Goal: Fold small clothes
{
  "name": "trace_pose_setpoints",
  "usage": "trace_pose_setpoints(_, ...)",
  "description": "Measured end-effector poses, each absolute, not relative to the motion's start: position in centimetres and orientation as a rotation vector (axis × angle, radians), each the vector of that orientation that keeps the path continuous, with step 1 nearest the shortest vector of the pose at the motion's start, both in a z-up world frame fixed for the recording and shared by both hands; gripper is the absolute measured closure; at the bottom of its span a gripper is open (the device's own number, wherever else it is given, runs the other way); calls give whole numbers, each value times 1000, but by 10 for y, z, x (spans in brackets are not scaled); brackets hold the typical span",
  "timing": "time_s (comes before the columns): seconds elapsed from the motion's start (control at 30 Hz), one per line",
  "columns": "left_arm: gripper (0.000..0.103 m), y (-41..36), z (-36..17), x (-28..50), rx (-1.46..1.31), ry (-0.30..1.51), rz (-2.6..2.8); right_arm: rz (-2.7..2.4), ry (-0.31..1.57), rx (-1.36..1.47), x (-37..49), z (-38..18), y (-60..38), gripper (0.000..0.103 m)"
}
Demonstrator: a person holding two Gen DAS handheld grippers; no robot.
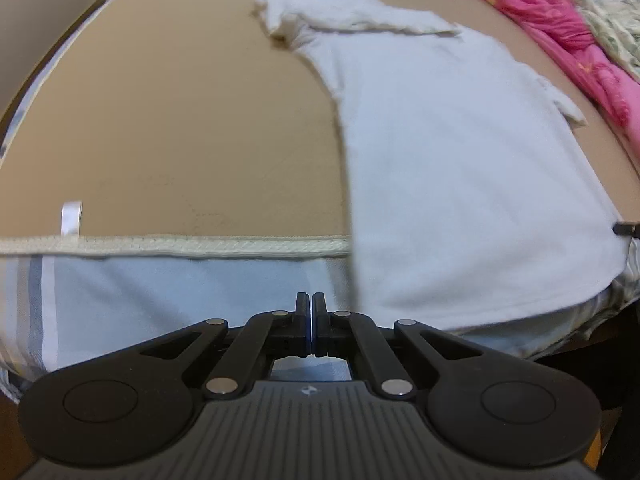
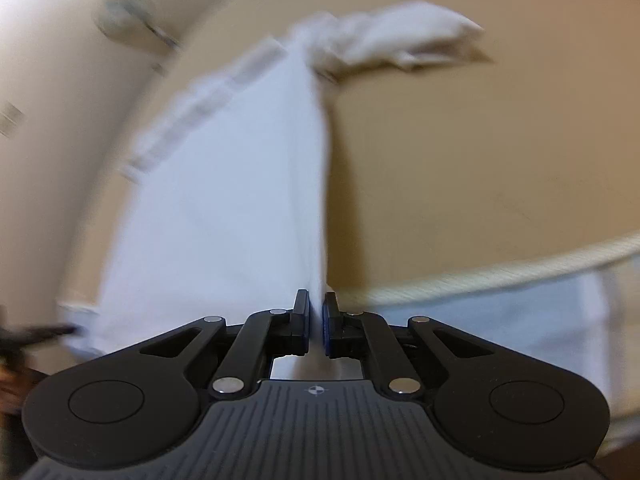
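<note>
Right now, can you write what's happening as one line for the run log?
left tongs: shut, empty | right tongs: shut on white shirt edge | shirt: part folded on tan mat | pink blanket: beside

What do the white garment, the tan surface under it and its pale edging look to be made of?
White garment: soft matte knit, probably cotton; it drapes limply, and its sleeve is crumpled. Tan surface: smooth matte fabric, likely a mattress cover, though the weave is unclear. Pale edging: braided or woven piping, with a visible twisted texture.
</note>
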State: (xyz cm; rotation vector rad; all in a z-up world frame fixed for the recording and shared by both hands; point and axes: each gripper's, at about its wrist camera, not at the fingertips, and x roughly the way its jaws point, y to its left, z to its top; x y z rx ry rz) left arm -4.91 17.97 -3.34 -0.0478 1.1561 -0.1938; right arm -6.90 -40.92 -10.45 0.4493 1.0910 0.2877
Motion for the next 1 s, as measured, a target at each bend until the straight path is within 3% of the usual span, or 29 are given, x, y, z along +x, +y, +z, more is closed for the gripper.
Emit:
trace_pose_setpoints(0.1, 101, 180, -16, -43, -117, 1064, -252, 216, 1104, 404, -62, -109, -403, 89)
trace_pose_setpoints(0.17, 88, 168, -11, -40, -124, 1028, -296, 214, 1053, 440, -60, -101, -407, 81)
trace_pose_setpoints(0.3, 83, 122, -20, -30, -31, 1066, -357, 241, 1058, 416, -51, -101, -392, 77)
trace_pose_setpoints(0.33, 78, 111, -27, -25, -2, 1091, -357, 241, 1115, 360, -45, -110, -383, 76)
trace_pose_setpoints(0.4, 60, 96, -47, -17, 49, 1168, -327, 205, 1186, 240, -38, -123, -369, 77)
trace_pose_setpoints(0.43, 57, 91, -58, -15, 85, 1217, -298, 193, 1180, 245, -36, -119, -370, 77)
trace_pose_setpoints(0.53, 58, 81, -61, -5, 97, 1229, -263, 130, 1045, 395, -32, -95, -389, 77)
trace_pose_setpoints(0.77, 58, 63, -8, 4, 66, 956, -234, -44, 700, 588, -15, -53, -428, 76)
trace_pose_setpoints(0.97, 56, 28, 22, 46, 222, 789, -277, -108, 653, 593, 54, -38, -447, 75)
trace_pose_setpoints(1.0, 55, 27, 21, 54, 211, 766, -273, -121, 663, 600, 70, -36, -453, 68)
